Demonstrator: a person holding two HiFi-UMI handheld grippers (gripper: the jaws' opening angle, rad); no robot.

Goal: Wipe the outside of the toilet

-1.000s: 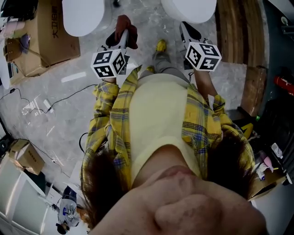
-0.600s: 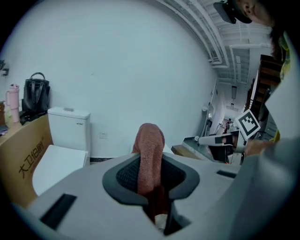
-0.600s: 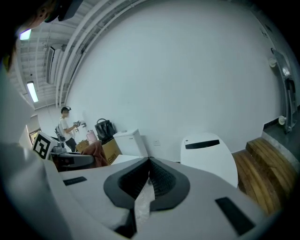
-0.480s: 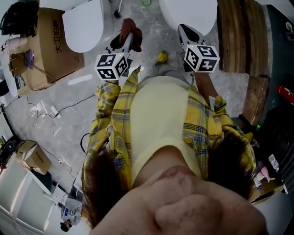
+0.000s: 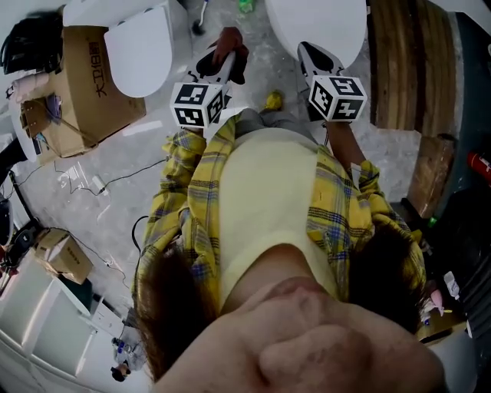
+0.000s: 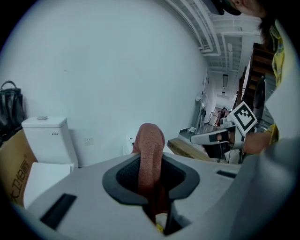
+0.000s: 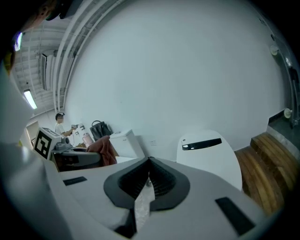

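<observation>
My left gripper is shut on a reddish-brown cloth, which stands up from between the jaws in the left gripper view. My right gripper is shut with nothing in it, its pads meeting at the tip. A white toilet with a black strip on its lid stands straight ahead of the right gripper, and its lid shows at the top of the head view. A second white toilet stands to the left, its tank against the wall. Neither gripper touches a toilet.
A cardboard box sits left of the left toilet, with a black bag on it. A raised wooden platform runs along the right. Cables and small boxes lie on the marbled floor at the left. A person stands far off.
Both toilets have slid lower in the head view, nearer to me. The left gripper with the cloth has moved right and slightly up; the right gripper has hardly moved.
</observation>
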